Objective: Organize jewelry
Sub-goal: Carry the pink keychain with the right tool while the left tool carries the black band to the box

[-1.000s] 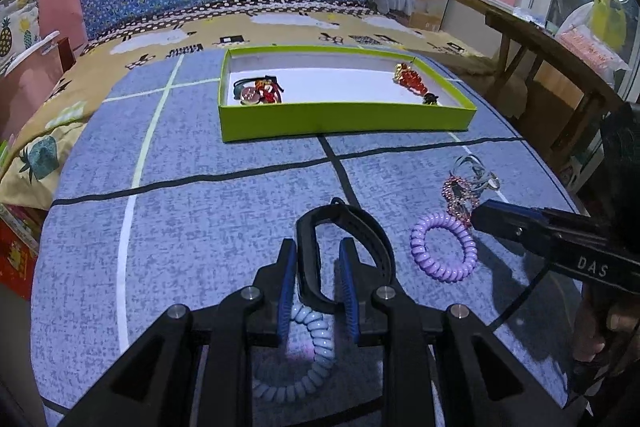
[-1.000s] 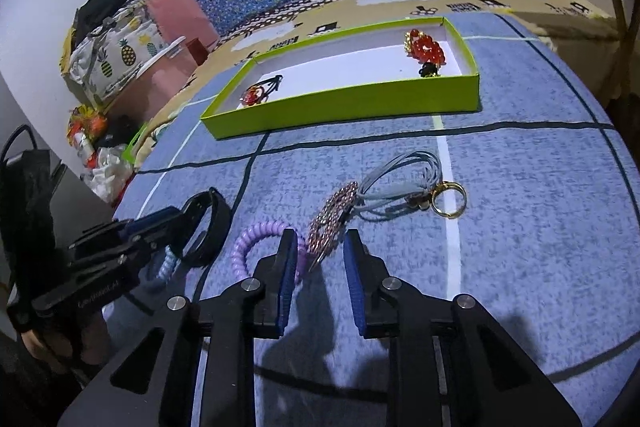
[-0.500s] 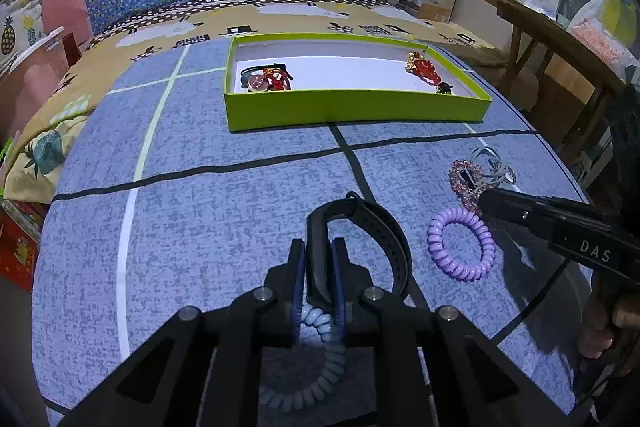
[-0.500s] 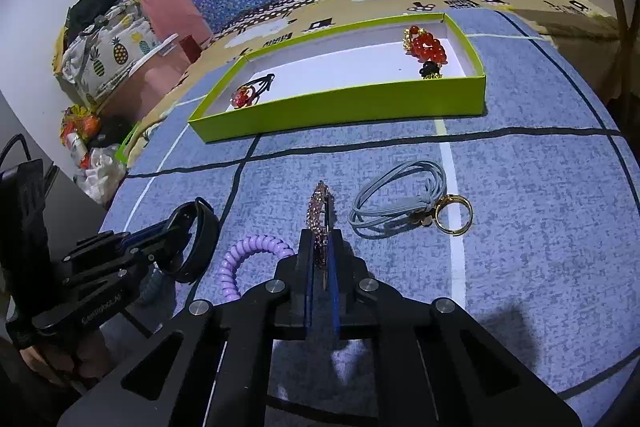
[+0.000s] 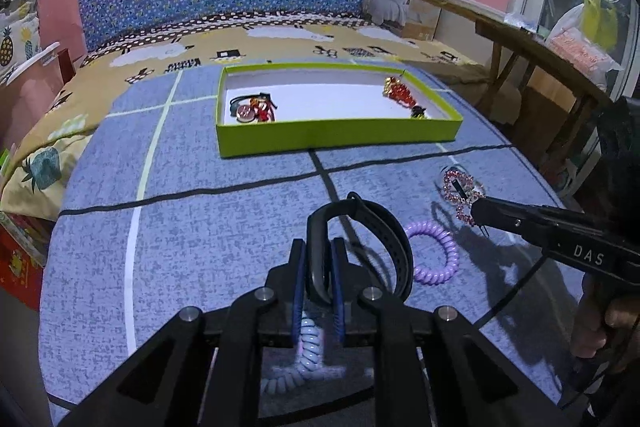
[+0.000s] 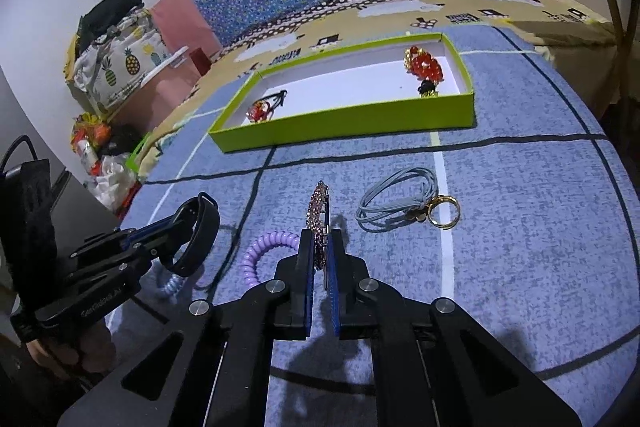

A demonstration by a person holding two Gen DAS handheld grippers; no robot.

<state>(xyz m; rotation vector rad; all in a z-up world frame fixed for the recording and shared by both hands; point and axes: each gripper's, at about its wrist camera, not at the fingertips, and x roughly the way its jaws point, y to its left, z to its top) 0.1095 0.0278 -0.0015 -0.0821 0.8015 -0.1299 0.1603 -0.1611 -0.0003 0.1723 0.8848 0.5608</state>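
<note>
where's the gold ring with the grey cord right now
The gold ring on the looped grey cord lies on the blue cloth in the right wrist view, right of the right gripper and its pink rhinestone clip, short of the green tray.

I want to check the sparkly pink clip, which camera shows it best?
The left wrist view: the pink clip faces the camera, held by the right gripper. The right wrist view shows it only edge-on between the fingers.
</note>
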